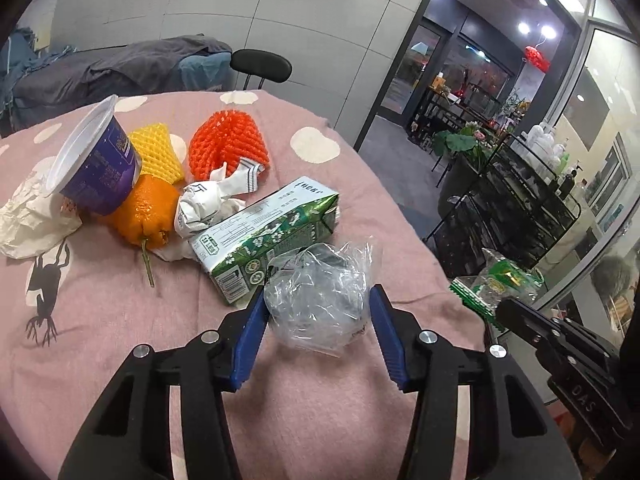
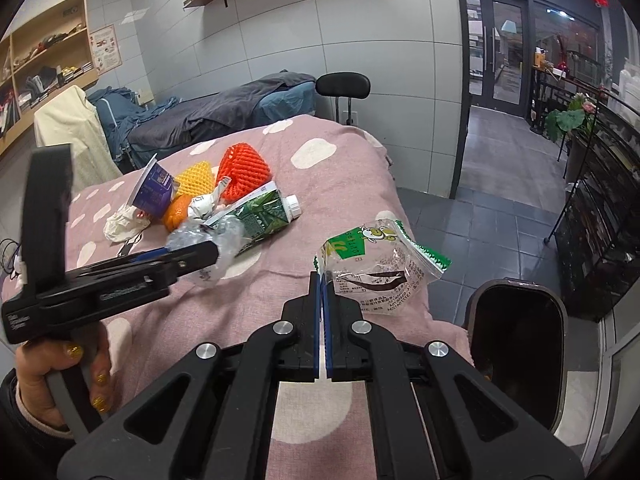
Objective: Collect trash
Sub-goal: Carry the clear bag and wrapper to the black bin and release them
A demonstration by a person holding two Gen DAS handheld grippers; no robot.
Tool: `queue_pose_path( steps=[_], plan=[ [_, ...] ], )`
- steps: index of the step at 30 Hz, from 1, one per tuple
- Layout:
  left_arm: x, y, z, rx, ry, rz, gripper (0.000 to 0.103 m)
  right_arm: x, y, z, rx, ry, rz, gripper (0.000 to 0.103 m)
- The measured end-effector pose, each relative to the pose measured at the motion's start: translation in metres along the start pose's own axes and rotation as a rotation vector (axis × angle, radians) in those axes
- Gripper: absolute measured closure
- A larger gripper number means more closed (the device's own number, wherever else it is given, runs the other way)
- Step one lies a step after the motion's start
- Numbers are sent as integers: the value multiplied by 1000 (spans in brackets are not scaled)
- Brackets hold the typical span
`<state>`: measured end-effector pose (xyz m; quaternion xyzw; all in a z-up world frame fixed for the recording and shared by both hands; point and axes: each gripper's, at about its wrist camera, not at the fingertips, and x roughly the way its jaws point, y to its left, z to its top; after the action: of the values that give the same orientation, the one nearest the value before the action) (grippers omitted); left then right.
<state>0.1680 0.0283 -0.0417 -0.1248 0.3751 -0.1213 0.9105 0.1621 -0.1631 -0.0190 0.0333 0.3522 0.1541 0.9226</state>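
Pickup step underway: left gripper clamped on crumpled clear plastic beside milk carton; right gripper pinches green-printed wrapper. Next, probably: carry to bin.

My left gripper is a black plastic frame with 2 ribbed blue pads and round silver screws on its linkage arms. My right gripper is the same build: black arms, blue pad strips, 4 silver screws in view. My left hand wears glittery gold nail polish and a dark sleeve with a pale cuff.
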Motion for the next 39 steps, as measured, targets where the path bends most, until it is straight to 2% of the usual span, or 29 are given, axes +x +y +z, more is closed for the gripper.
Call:
queue_pose_path(
  steps=[9,12,16,20,25,32,39],
  plan=[
    [-22,-41,-1,78,-63,-87,52,-24,-36,-9,82,-58,-78,101],
    [-21,-56,-2,109,-68,-116,52,-36,-59,-12,114,-81,-140,101],
    [-16,-77,-3,146,-62,-149,52,-39,-96,-21,171,-68,-231,101],
    [-13,-96,-5,190,-58,-181,52,-25,-136,-38,227,-13,-311,101],
    [-7,-119,-7,243,-50,-207,52,16,-186,-68,304,109,-376,101],
    [4,-139,-11,283,-27,-233,52,75,-237,-107,426,279,-348,101],
    [15,-150,-18,299,7,-248,52,95,-253,-132,530,326,-331,98]
  ],
)
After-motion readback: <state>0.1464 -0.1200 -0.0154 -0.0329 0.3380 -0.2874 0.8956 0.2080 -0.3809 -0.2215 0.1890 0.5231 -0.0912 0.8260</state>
